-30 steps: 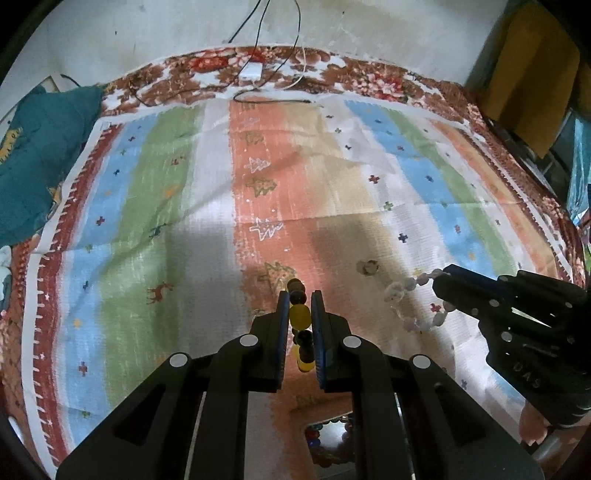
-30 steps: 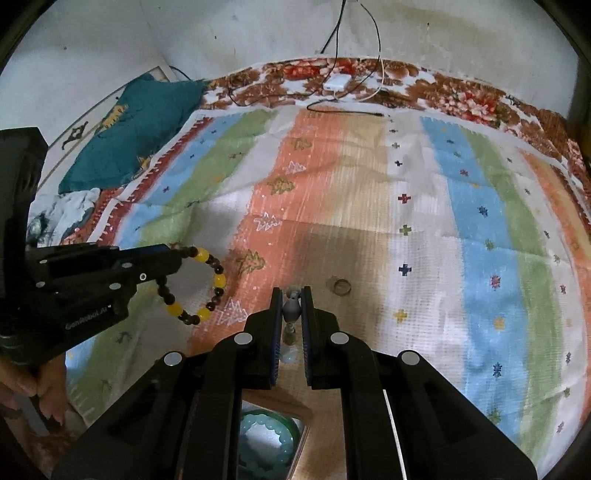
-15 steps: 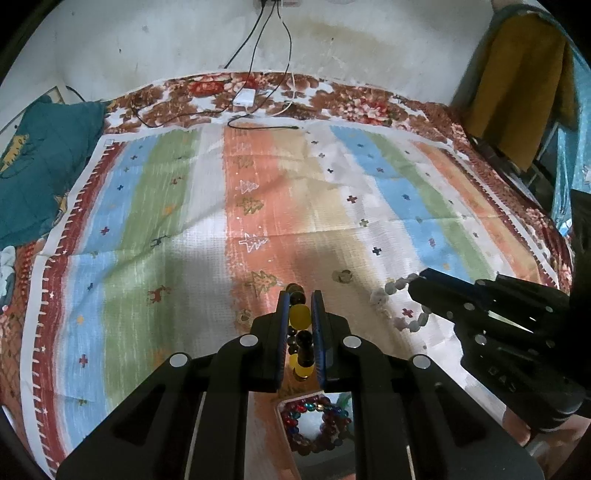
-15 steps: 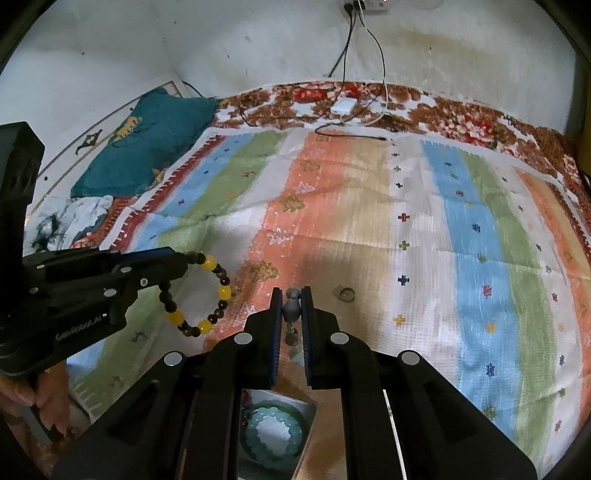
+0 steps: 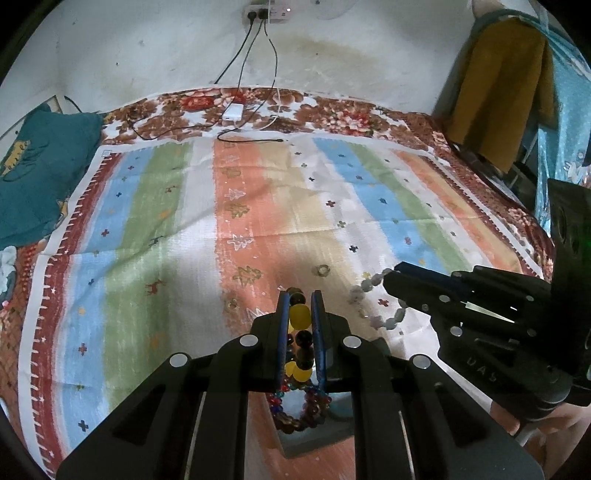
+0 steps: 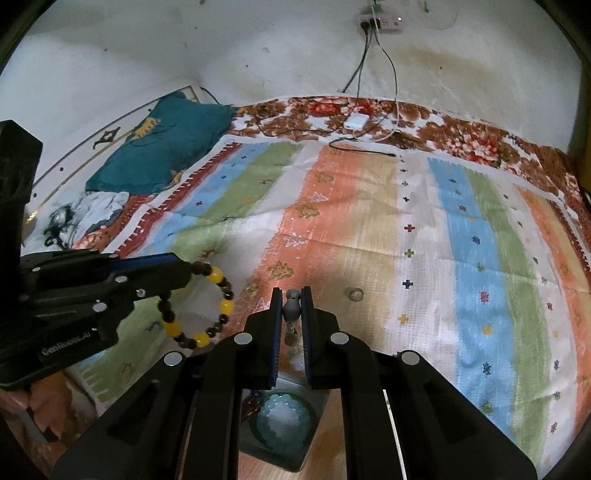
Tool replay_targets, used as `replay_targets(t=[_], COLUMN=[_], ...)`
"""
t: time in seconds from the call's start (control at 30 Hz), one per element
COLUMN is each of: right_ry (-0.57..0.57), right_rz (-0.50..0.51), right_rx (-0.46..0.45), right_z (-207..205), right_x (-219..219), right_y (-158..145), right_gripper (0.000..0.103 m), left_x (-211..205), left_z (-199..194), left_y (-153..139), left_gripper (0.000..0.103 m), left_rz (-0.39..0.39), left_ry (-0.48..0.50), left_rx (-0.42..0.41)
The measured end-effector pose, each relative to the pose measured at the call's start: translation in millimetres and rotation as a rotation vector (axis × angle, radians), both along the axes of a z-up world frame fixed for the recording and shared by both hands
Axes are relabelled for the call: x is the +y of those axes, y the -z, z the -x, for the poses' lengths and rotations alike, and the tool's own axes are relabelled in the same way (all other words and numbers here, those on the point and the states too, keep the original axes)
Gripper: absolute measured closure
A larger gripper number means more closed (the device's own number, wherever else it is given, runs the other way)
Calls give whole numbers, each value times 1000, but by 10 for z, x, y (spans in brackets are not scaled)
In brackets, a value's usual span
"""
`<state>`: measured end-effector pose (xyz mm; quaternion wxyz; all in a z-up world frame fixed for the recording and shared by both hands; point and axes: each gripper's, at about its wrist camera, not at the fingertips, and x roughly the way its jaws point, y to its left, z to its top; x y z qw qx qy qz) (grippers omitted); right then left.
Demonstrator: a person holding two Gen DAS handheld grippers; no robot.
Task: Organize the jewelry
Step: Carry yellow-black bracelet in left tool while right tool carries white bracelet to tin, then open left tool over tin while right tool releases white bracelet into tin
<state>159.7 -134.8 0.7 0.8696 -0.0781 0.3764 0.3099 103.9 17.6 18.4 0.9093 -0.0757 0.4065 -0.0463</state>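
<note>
My left gripper (image 5: 299,297) is shut on a bracelet of yellow and dark beads (image 5: 300,318), which hangs in a loop below its tips (image 6: 207,306) above the striped cloth (image 5: 155,221). My right gripper (image 6: 291,295) is shut on a bracelet of pale grey beads (image 6: 291,311), which dangles from its tips (image 5: 373,302) in the left wrist view. Under both grippers lies a small grey box (image 5: 314,439). It holds a multicoloured bead bracelet (image 5: 280,402) and a pale green bracelet (image 6: 284,410). A small ring (image 5: 324,270) rests on the cloth ahead.
A teal pillow (image 6: 162,147) lies at the far left of the bed. A white charger (image 5: 232,110) and cables trail from a wall socket (image 6: 380,22) at the far edge. A mustard cloth (image 5: 502,85) hangs at the right.
Both grippers have risen and drawn back with their bracelets still held. The box with the bracelets has come further into view beneath them.
</note>
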Motion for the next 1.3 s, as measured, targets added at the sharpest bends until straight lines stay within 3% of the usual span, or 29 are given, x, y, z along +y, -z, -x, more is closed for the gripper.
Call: replay_targets(t=[0.43, 0.83, 0.9, 0.93, 0.97, 1.0, 1.07, 1.3], right_ry=[-27, -67, -71, -65, -59, -55, -28, 35], right_rz=[-20, -1, 1, 3, 2, 2, -7, -24], right_rx=[6, 20, 25, 27, 32, 34, 36, 77], right_z=[255, 495, 500, 497, 487, 479, 445, 308], right_x=[-112, -95, -89, -95, -105, -110, -149, -268], right_y=[-7, 63, 72, 75, 79, 79, 71, 114], right_gripper=[92, 92, 92, 91, 87, 73, 58, 47], left_x=[-181, -213, -218, -220, -216, -211, -195, -103], left_z=[311, 439, 457, 466, 467, 464, 454, 417], left_y=[-37, 12, 6, -1, -7, -5, -1, -7], left_gripper=[92, 91, 83, 71, 68, 68, 64, 51], left_rz=[-26, -27, -33, -35, -38, -41, -38, -21], left_ry=[25, 30, 23, 21, 16, 12, 7, -23], left_rx=[-46, -36, -42, -46, -52, -51, -47, -45])
